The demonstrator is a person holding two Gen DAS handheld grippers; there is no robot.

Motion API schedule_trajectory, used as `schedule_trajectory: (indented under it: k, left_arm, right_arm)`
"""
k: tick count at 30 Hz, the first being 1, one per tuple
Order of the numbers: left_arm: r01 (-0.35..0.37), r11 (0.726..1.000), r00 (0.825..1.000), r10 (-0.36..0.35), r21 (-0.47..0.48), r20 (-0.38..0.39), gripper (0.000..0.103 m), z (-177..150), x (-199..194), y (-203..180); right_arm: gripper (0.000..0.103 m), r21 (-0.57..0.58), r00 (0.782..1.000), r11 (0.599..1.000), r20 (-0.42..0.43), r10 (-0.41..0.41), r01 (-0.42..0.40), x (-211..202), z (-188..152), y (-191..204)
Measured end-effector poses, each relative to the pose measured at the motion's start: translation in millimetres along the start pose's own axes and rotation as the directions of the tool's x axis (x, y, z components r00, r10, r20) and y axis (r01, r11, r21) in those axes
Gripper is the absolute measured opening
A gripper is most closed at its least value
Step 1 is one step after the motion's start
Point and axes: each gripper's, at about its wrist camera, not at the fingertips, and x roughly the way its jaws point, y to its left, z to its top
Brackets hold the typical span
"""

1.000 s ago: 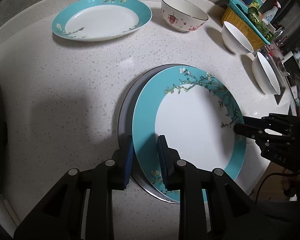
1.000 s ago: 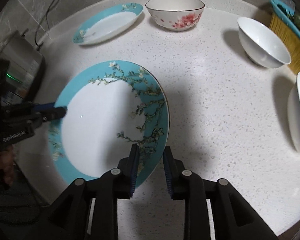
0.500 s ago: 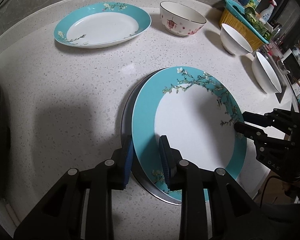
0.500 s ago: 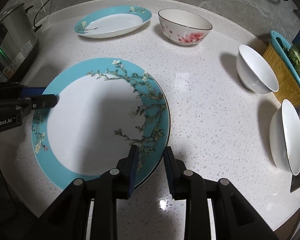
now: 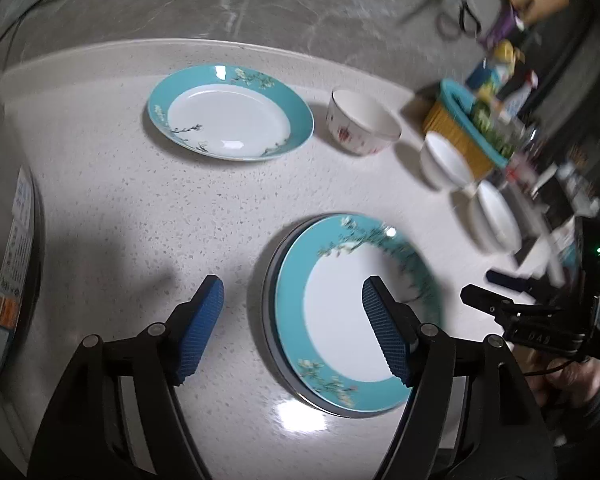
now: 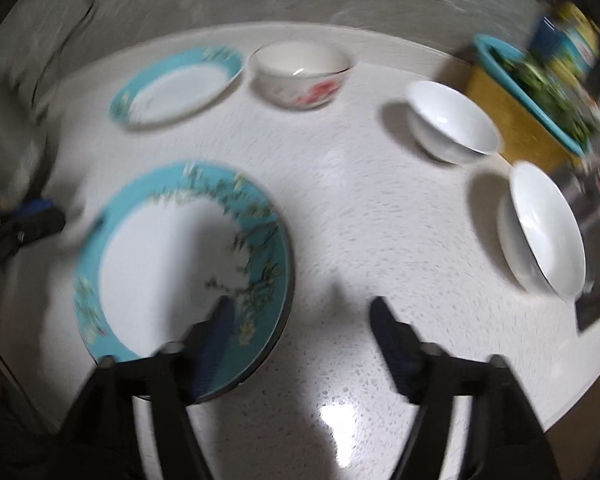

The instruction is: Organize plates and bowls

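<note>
While both tools hang clear, left gripper (image 5: 292,312) and right gripper (image 6: 300,332) spread wide, grasping nothing. Teal plate (image 5: 356,312) sits off-centre on grey plate (image 5: 269,300), countertop (image 5: 140,216). Risk: overhanging rim tips or slides if nudged; far teal plate (image 5: 230,118) unstacked.

A plate (image 5: 352,320) is lying on another plate between the left gripper's (image 5: 292,320) jaws; bowls (image 5: 362,122) are sitting beyond, rightward.
</note>
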Motion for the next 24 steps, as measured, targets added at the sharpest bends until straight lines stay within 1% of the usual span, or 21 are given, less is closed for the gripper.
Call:
schedule_trajectory:
  k: [1, 3, 4, 5, 6, 7, 8, 9, 10, 11, 13, 14, 16, 17, 18, 20, 21, 22, 24]
  left_arm:
    - [0.032, 0.999, 0.999, -0.032, -0.041, -0.008, 0.071, 0, -6, 5]
    - [0.064, 0.991, 0.998, -0.066, -0.114, -0.014, 0.071, -5, -17, 12]
    - [0.100, 0.985, 0.995, -0.101, -0.138, -0.004, 0.071, -10, -22, 15]
    - [0.135, 0.978, 0.991, -0.135, -0.158, 0.015, 0.071, -17, -31, 18]
    - [0.143, 0.978, 0.990, -0.141, -0.154, 0.023, 0.073, -21, -37, 18]
    - [0.146, 0.980, 0.989, -0.144, -0.139, 0.020, 0.076, -24, -43, 17]
    - [0.164, 0.981, 0.986, -0.163, -0.107, 0.016, 0.080, -27, -50, 15]
    - [0.182, 0.979, 0.983, -0.182, -0.089, 0.016, 0.083, -27, -54, 13]
    - [0.205, 0.976, 0.979, -0.205, -0.076, 0.019, 0.085, -29, -58, 11]
    - [0.241, 0.968, 0.970, -0.239, -0.068, 0.033, 0.087, -28, -62, 10]
    - [0.279, 0.958, 0.960, -0.277, -0.057, 0.048, 0.087, -25, -64, 8]
    - [0.274, 0.960, 0.961, -0.271, -0.054, 0.052, 0.087, -24, -64, 6]
    - [0.266, 0.962, 0.963, -0.261, -0.061, 0.074, 0.087, -17, -63, 7]
    - [0.224, 0.972, 0.972, -0.218, -0.068, 0.085, 0.087, -9, -60, 9]
    - [0.170, 0.982, 0.981, -0.161, -0.078, 0.107, 0.087, 0, -58, 11]
    - [0.066, 0.994, 0.989, -0.054, -0.087, 0.135, 0.087, 19, -54, 17]
    - [0.017, 0.996, 0.991, -0.005, -0.085, 0.131, 0.087, 32, -49, 18]
    - [-0.018, 0.996, 0.992, 0.029, -0.090, 0.122, 0.087, 45, -44, 20]
    - [-0.062, 0.996, 0.989, 0.069, -0.061, 0.134, 0.087, 77, -32, 21]
  right_arm:
    - [0.077, 0.068, 0.999, 0.996, 0.012, 0.051, -0.052, -10, 3, -7]
    - [0.078, 0.168, 0.992, 0.978, 0.057, 0.113, -0.122, -28, 3, -13]
    - [0.083, 0.216, 0.983, 0.962, 0.119, 0.142, -0.165, -43, -1, -14]
    - [0.092, 0.247, 0.973, 0.949, 0.169, 0.157, -0.197, -54, -6, -12]
    - [0.096, 0.281, 0.960, 0.931, 0.219, 0.173, -0.232, -64, -11, -8]
    - [0.103, 0.309, 0.940, 0.906, 0.270, 0.207, -0.289, -76, -20, -1]
    - [0.103, 0.303, 0.919, 0.890, 0.308, 0.247, -0.341, -83, -27, 7]
    - [0.103, 0.265, 0.898, 0.885, 0.332, 0.290, -0.384, -88, -31, 19]
    - [0.103, 0.203, 0.884, 0.892, 0.337, 0.325, -0.405, -94, -29, 34]
    - [0.103, 0.145, 0.876, 0.898, 0.331, 0.352, -0.415, -98, -24, 46]
    - [0.103, 0.023, 0.843, 0.880, 0.300, 0.446, -0.474, -100, -21, 71]
    - [0.103, -0.030, 0.831, 0.869, 0.278, 0.482, -0.495, -100, -18, 81]
    - [0.102, -0.097, 0.824, 0.856, 0.237, 0.515, -0.507, -95, -9, 95]
    - [0.103, -0.108, 0.829, 0.860, 0.230, 0.509, -0.498, -91, -3, 97]
    - [0.103, -0.117, 0.835, 0.864, 0.222, 0.503, -0.489, -88, 6, 97]
    - [0.103, -0.130, 0.857, 0.890, 0.238, 0.456, -0.437, -84, 34, 92]
    - [0.103, -0.132, 0.864, 0.898, 0.245, 0.440, -0.420, -80, 54, 87]
    - [0.103, -0.127, 0.862, 0.896, 0.245, 0.444, -0.426, -76, 80, 81]
    - [0.103, -0.134, 0.862, 0.894, 0.236, 0.448, -0.428, -69, 117, 76]
